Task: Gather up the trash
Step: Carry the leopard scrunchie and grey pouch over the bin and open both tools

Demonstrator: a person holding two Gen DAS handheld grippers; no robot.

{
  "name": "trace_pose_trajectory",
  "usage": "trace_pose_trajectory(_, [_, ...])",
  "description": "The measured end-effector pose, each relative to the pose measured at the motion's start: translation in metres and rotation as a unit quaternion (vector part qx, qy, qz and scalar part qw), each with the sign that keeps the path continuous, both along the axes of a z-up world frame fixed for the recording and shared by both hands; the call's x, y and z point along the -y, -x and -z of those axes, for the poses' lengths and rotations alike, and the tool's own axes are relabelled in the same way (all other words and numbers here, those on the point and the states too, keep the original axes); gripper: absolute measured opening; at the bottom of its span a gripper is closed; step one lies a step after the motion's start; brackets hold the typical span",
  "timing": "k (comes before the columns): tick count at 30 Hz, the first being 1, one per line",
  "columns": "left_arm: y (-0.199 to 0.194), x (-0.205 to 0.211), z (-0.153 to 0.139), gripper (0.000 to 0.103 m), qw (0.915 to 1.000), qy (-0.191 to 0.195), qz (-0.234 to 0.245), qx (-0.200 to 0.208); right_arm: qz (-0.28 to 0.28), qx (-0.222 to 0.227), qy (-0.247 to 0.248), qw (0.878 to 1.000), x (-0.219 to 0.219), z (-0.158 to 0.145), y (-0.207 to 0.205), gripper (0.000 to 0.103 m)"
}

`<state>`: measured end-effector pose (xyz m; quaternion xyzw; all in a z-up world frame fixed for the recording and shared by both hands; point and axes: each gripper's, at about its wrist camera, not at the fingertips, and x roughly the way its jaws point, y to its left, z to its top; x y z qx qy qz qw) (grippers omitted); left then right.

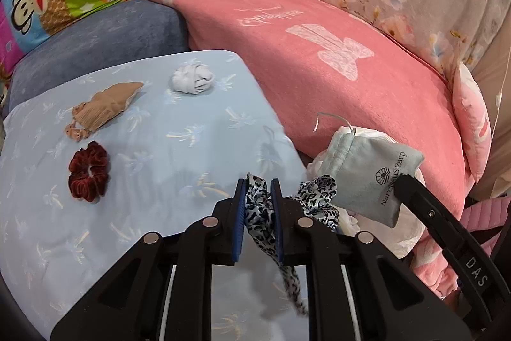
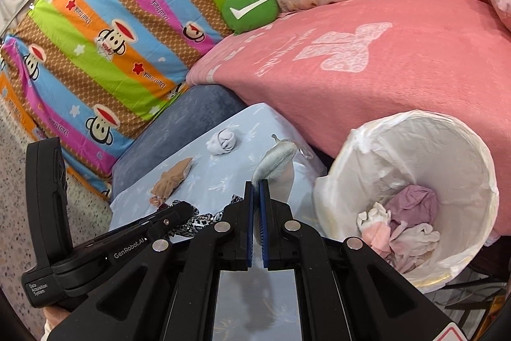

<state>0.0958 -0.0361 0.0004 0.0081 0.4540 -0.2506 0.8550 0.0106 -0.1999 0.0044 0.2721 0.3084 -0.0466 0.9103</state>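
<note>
pink blanket (image 2: pixel 383 91) covered the bed behind; a pale blue palm-print cushion (image 1: pixel 143 149) lay in front of it. beside the cushion stood a white-lined trash bin (image 2: pixel 472 168), holding crumpled lilac paper (image 2: pixel 412 200) and pink-and-white rags (image 2: pixel 399 235) at the bottom. right gripper (image 2: pixel 256 184) was clamped on the corner of a small grey-blue drawstring pouch (image 1: pixel 367 168), printed with a dark logo, raised near the bin's rim. left gripper (image 1: pixel 258 184) was pinched tight on a black-and-white leopard-print scrunchie (image 1: pixel 258 210), one loop bunched out to the right, a tail hanging below the fingers, over the cushion's edge. still on the cushion, well apart: a tan crumpled stocking (image 1: pixel 105 107), a dark red velvet scrunchie (image 1: pixel 88 171), a balled white sock (image 1: pixel 192 79).
</note>
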Motion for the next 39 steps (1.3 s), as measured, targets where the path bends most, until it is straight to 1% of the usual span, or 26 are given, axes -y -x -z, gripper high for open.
trace_pose_trajectory(12, [0.014, 0.054, -0.002, 0.015, 0.9987, -0.012, 0.050, 0.005, 0.060, 0.001, -0.012, 0.998, 0.057, 0.009, 0.030, 0.004])
trace_pose_trajectory(19, [0.023, 0.091, -0.004, 0.017, 0.9964, -0.005, 0.084, 0.002, 0.094, -0.005, -0.017, 0.995, 0.086, 0.016, 0.049, 0.004])
trace_pose_trajectory(22, [0.028, 0.106, -0.004, 0.017, 0.9948, -0.007, 0.101, 0.002, 0.104, -0.007, -0.015, 0.994, 0.096, 0.018, 0.055, 0.004])
trace_pose_trajectory(23, [0.030, 0.111, -0.003, 0.019, 0.9942, -0.009, 0.107, -0.001, 0.107, -0.007, -0.013, 0.994, 0.098, 0.018, 0.057, 0.004])
trace_pose_trajectory(26, [0.032, 0.120, -0.003, 0.032, 0.9936, -0.009, 0.113, -0.003, 0.112, -0.008, -0.011, 0.994, 0.104, 0.020, 0.061, 0.004])
trace_pose_trajectory(27, [0.033, 0.123, -0.003, 0.041, 0.9935, -0.007, 0.114, 0.001, 0.114, -0.008, -0.011, 0.993, 0.106, 0.020, 0.062, 0.005])
trace_pose_trajectory(28, [0.034, 0.125, -0.005, 0.047, 0.9935, -0.007, 0.113, 0.005, 0.116, -0.009, -0.011, 0.993, 0.108, 0.021, 0.063, 0.005])
trace_pose_trajectory(29, [0.035, 0.127, -0.006, 0.056, 0.9936, -0.006, 0.112, 0.010, 0.117, -0.010, -0.011, 0.993, 0.109, 0.022, 0.064, 0.005])
trace_pose_trajectory(30, [0.036, 0.128, -0.007, 0.059, 0.9936, -0.005, 0.112, 0.017, 0.117, -0.011, -0.012, 0.993, 0.110, 0.023, 0.064, 0.006])
trace_pose_trajectory(31, [0.037, 0.130, -0.009, 0.060, 0.9933, -0.003, 0.114, 0.021, 0.118, -0.012, -0.012, 0.993, 0.111, 0.023, 0.065, 0.007])
trace_pose_trajectory(32, [0.037, 0.131, -0.010, 0.061, 0.9930, -0.002, 0.116, 0.022, 0.119, -0.013, -0.013, 0.993, 0.113, 0.024, 0.065, 0.010])
trace_pose_trajectory(39, [0.031, 0.127, -0.007, 0.062, 0.9946, -0.003, 0.102, 0.019, 0.117, -0.013, -0.014, 0.993, 0.114, 0.026, 0.063, 0.011])
